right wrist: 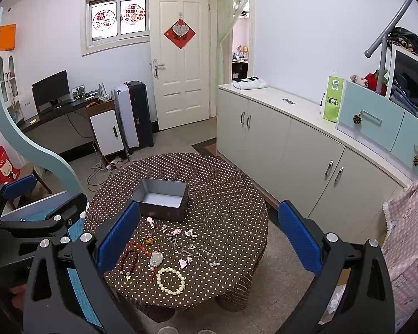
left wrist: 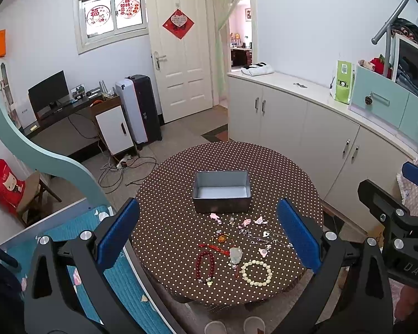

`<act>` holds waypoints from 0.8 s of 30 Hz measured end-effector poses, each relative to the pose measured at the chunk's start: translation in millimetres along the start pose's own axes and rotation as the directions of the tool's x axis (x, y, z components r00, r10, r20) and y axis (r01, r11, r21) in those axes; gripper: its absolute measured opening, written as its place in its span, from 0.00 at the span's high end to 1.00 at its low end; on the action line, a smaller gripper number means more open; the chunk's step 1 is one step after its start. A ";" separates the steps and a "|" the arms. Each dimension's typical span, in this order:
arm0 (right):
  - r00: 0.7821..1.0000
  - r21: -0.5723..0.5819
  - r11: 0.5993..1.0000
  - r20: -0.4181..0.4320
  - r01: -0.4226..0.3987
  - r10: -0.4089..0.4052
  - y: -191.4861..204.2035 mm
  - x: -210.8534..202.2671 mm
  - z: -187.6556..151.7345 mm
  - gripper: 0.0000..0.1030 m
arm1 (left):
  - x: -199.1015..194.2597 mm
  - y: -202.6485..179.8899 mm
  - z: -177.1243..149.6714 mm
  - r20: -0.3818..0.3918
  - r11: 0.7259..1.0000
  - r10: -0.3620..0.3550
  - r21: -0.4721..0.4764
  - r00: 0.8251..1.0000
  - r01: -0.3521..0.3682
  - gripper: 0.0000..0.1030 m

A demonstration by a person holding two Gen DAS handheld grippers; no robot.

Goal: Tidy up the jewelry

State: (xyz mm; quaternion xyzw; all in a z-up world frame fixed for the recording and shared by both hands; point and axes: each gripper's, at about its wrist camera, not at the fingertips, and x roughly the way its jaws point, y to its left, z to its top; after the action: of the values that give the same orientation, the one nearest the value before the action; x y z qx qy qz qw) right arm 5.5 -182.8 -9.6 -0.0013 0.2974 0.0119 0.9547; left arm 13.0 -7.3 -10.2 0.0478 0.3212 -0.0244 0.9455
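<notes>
An open grey tin box (left wrist: 221,192) (right wrist: 161,199) stands empty on a round table with a brown polka-dot cloth (left wrist: 175,194) (right wrist: 231,200). In front of it lie a cream bead bracelet (left wrist: 256,272) (right wrist: 170,280), a dark red bead bracelet (left wrist: 204,264) (right wrist: 129,260), a pale jade pendant on red cord (left wrist: 235,256) (right wrist: 156,259), a silver chain necklace (left wrist: 264,238) (right wrist: 197,252) and several small pink clips (left wrist: 216,217) (right wrist: 190,233). My left gripper (left wrist: 209,239) and right gripper (right wrist: 209,239) are both open and empty, high above the table's near edge.
Cream cabinets (left wrist: 306,122) (right wrist: 292,144) run along the right wall. A bed with a teal quilt (left wrist: 111,264) lies at the left. A pink checked cloth (right wrist: 406,236) hangs at the right. Cables (left wrist: 119,167) lie on the floor beyond the table.
</notes>
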 end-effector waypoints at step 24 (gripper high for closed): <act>0.999 0.008 1.000 -0.039 -0.018 0.018 -1.8 6.1 -5.5 0.07 | 9.5 0.4 -1.7 -0.056 0.999 -0.031 -0.024 0.998 0.029 0.05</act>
State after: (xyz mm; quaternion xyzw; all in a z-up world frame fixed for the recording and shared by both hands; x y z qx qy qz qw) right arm 7.5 -184.5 -17.6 0.0049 0.3159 0.0193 0.9486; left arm 19.5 -6.9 -17.3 0.0326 0.3487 -0.0335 0.9361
